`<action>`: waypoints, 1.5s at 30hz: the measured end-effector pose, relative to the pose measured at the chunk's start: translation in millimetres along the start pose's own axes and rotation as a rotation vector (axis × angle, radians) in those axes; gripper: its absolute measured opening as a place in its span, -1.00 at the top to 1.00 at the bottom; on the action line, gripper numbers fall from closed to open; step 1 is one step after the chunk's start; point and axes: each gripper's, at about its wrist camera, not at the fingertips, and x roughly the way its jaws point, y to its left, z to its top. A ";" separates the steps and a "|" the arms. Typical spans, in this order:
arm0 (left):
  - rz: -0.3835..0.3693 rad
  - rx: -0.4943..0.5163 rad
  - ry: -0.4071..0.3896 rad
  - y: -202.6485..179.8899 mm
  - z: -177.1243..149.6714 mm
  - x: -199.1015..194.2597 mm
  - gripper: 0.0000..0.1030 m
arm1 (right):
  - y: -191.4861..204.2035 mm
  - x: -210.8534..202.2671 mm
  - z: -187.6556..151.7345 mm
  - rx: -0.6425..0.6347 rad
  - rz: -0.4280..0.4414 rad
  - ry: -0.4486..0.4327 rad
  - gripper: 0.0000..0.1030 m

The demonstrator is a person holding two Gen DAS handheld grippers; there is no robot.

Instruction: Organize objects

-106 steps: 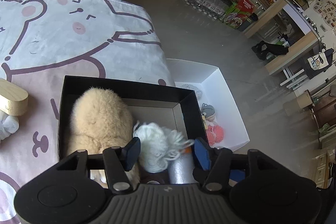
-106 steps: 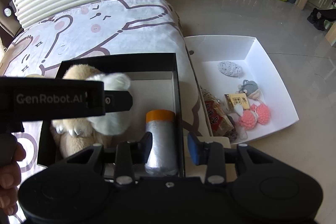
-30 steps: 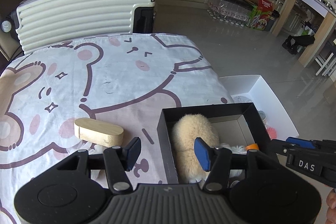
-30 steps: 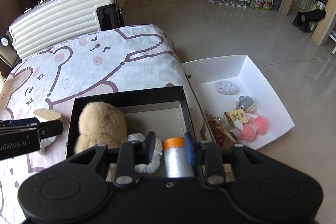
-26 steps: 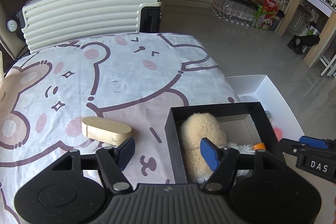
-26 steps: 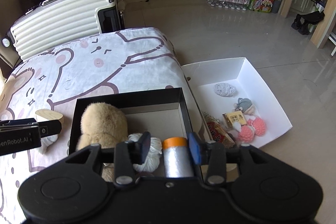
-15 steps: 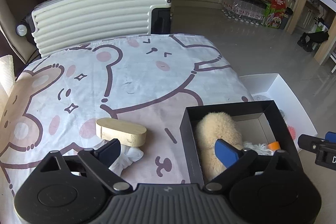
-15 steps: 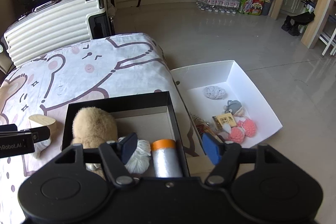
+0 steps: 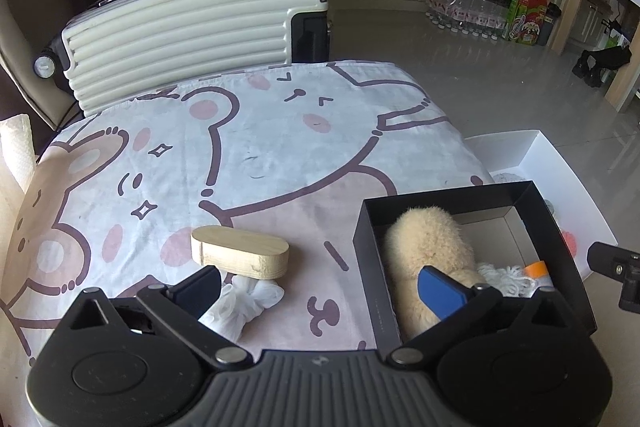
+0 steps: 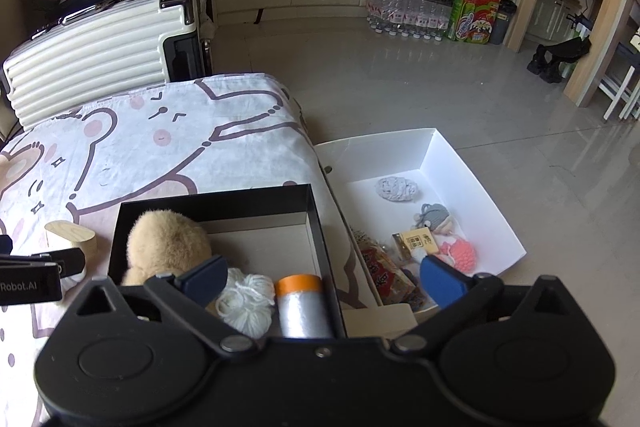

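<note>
both tools have just been opened wide: the left tool (image 9: pixel 318 285) and right tool (image 10: pixel 322 277) are empty. the plush toy (image 10: pixel 166 247), yarn ball (image 10: pixel 246 303) and roll (image 10: pixel 302 307) are deposited in the black box (image 10: pixel 216 201). the wooden block (image 9: pixel 240 251) is left on the bed (image 9: pixel 260 147), likely next.

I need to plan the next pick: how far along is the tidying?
Done: the plush toy, yarn ball and silver roll lie in the black box. In hand: nothing; the left gripper and right gripper have just opened, empty. Left: the wooden block and white cloth on the bedsheet.
</note>
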 end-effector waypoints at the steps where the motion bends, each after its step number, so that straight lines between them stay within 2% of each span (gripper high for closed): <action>1: -0.001 0.002 0.000 -0.5 -0.3 0.0 -1.00 | -1.2 0.4 -0.1 0.004 -0.004 -0.001 -1.00; 20: -0.007 -0.019 0.000 5.4 -0.1 4.9 -1.00 | -1.7 3.3 -1.8 0.005 -0.011 -0.006 -1.00; 31: 0.014 -0.060 -0.007 32.1 -0.3 2.2 -1.00 | 15.7 8.0 2.4 -0.015 0.013 -0.009 -1.00; 45: 0.069 -0.111 -0.012 82.4 -7.0 -9.8 -1.00 | 60.4 8.1 8.9 -0.061 0.083 -0.011 -1.00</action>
